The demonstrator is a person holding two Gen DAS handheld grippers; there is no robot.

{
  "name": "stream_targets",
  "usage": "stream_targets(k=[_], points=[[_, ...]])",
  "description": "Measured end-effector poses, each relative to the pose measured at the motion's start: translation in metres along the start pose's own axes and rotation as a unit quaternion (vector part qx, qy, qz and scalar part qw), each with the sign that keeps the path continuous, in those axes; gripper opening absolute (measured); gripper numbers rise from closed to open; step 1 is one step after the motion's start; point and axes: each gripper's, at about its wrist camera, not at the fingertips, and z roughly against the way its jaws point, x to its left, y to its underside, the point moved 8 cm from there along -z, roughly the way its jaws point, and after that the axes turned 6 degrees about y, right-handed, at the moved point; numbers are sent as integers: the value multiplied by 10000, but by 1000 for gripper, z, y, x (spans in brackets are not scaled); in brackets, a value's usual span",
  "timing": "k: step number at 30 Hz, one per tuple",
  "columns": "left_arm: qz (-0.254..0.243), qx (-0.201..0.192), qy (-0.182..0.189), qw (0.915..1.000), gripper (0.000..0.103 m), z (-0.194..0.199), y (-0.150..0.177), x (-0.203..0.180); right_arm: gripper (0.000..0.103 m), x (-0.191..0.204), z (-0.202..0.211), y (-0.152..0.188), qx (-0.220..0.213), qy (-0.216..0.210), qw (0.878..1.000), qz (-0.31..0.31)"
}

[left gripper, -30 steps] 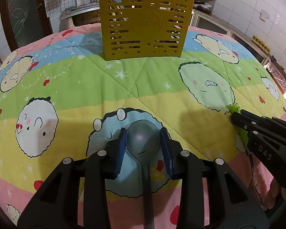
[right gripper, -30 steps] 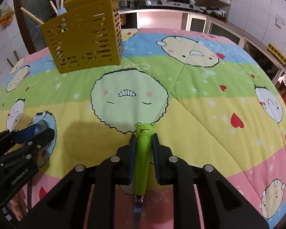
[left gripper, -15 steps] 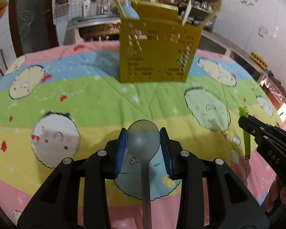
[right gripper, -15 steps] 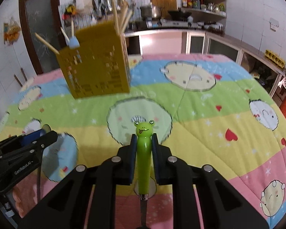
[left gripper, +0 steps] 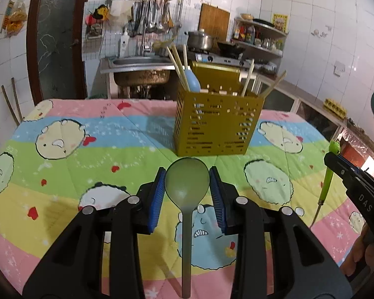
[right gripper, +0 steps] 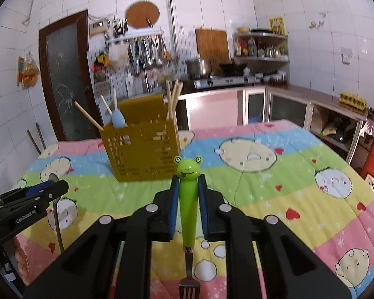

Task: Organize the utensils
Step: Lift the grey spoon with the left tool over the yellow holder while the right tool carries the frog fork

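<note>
Carrying one utensil in each hand. Left gripper (left gripper: 187,189) pinches a grey spoon (left gripper: 187,183) by the bowl, pads on the bowl's two edges, handle hanging back under the jaws. Right gripper (right gripper: 188,194) pinches a frog-handled fork (right gripper: 188,189) on its green handle, tines hanging at 6 o'clock, frog head up. Both are lifted clear of the cartoon quilt (left gripper: 62,164). Yellow utensil caddy (left gripper: 218,127) sits at 12 o'clock of the spoon and about 11 o'clock of the fork, already holding chopsticks (left gripper: 178,64) and a blue spoon (left gripper: 193,82).

Risks, as judged:
- the spoon bowl is rounded and smooth, so it could swivel or slip out when tipped.
- both utensils are held head-first with long tails, which may snag the caddy rim or the leaning chopsticks.
- the grippers converge on one caddy and could collide.
- the light caddy may tip if nudged.
</note>
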Motion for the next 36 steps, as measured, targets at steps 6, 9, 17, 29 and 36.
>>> stream_targets(k=[6,9,17,29,36], points=[[-91,-368,-55,9993,34,15,-11,5,16,6,7,-12,-326,-50,9995,-23],[-9,-490,-21,9988,34,20,-16,10,16,10,7,-16,-430,-63,9990,35],[-15,-681,-3,9977,34,25,-26,13,16,18,7,-22,-641,-138,9978,88],[-138,-877,83,9960,34,28,-49,4,16,18,3,-38,-825,-269,9962,52],[-225,-1237,239,9918,34,41,-96,-12,16,18,4,-79,-1076,-428,9932,-71]])
